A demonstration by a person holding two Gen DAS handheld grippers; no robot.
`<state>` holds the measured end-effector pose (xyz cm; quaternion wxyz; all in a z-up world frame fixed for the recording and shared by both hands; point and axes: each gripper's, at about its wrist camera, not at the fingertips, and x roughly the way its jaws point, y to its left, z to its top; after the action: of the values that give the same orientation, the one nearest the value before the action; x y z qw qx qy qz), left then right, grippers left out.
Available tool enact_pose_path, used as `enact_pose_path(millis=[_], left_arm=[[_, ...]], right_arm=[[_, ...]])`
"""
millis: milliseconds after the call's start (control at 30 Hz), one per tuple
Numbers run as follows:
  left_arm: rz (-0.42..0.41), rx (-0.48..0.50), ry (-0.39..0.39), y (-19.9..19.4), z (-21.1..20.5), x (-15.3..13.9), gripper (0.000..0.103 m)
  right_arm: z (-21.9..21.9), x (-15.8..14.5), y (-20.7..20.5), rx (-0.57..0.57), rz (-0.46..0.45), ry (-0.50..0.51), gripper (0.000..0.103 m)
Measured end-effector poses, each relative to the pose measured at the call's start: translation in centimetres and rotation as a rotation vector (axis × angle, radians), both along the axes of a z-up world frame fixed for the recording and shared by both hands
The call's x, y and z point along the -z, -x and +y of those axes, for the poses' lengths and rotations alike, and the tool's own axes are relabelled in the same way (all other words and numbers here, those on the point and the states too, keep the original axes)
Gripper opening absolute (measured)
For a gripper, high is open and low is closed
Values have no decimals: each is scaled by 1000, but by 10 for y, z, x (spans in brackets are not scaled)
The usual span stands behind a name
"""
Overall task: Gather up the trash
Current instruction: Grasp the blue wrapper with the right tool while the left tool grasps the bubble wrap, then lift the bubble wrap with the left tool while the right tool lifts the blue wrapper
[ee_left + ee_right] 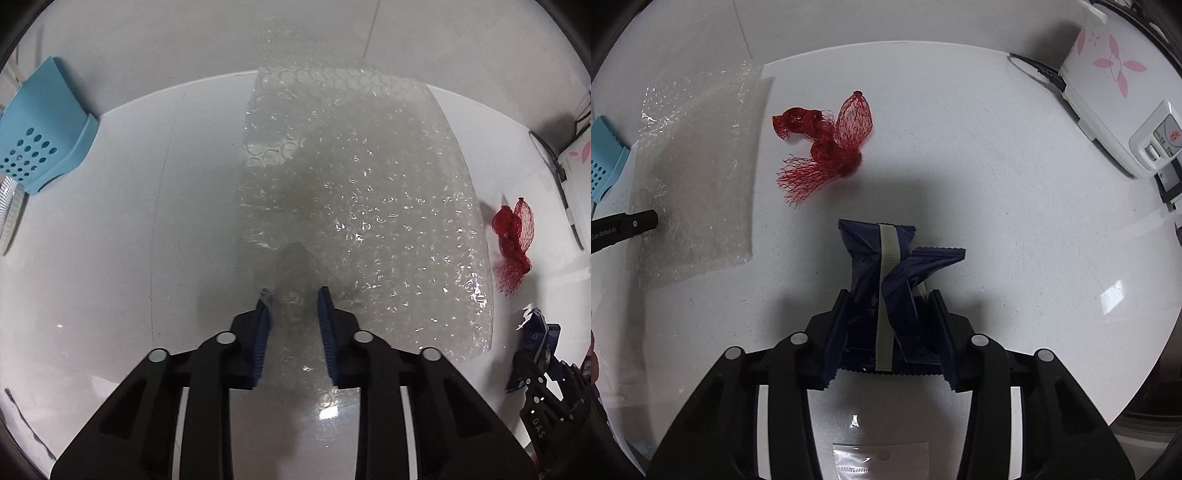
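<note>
Both wrist cameras look steeply down, close over the white table (92, 258). Both views share the clear bubble-wrap sheet (369, 203) and the red mesh net (827, 144), lying at three o'clock in the left view.

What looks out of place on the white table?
Three bits of litter: a crumpled red mesh net lying loose, a bubble wrap sheet overhanging the far edge, and a creased dark blue wrapper.

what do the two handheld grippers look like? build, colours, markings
Both match: the left gripper and right gripper have matte black forked frames, round silver pivot caps and blue ribbed pads inside the fingers. The right-wrist view shows white "GenRobot.AI" lettering on the left gripper's finger; the left-wrist view shows white letters, apparently "DAS", on the right one. No cables or sleeves visible.
</note>
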<state>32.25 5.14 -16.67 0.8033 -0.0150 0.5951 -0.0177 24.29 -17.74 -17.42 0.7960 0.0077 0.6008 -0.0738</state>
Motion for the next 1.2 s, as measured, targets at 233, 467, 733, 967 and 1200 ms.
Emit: enact_pose_path(millis=[233, 467, 733, 967, 1200], left_arm=[[-25, 18, 22, 11, 4, 2, 10], [-47, 32, 61, 14, 8, -8, 4], [-84, 37, 77, 42, 12, -28, 4], [-121, 38, 96, 55, 14, -45, 4], [-183, 1, 106, 88, 15, -73, 4]], right_arm=[[4, -8, 8, 16, -29, 6, 32], [7, -21, 16, 1, -50, 16, 31], [4, -29, 16, -15, -75, 14, 31], [6, -37, 22, -37, -110, 16, 31], [7, -51, 35, -95, -145, 6, 31]])
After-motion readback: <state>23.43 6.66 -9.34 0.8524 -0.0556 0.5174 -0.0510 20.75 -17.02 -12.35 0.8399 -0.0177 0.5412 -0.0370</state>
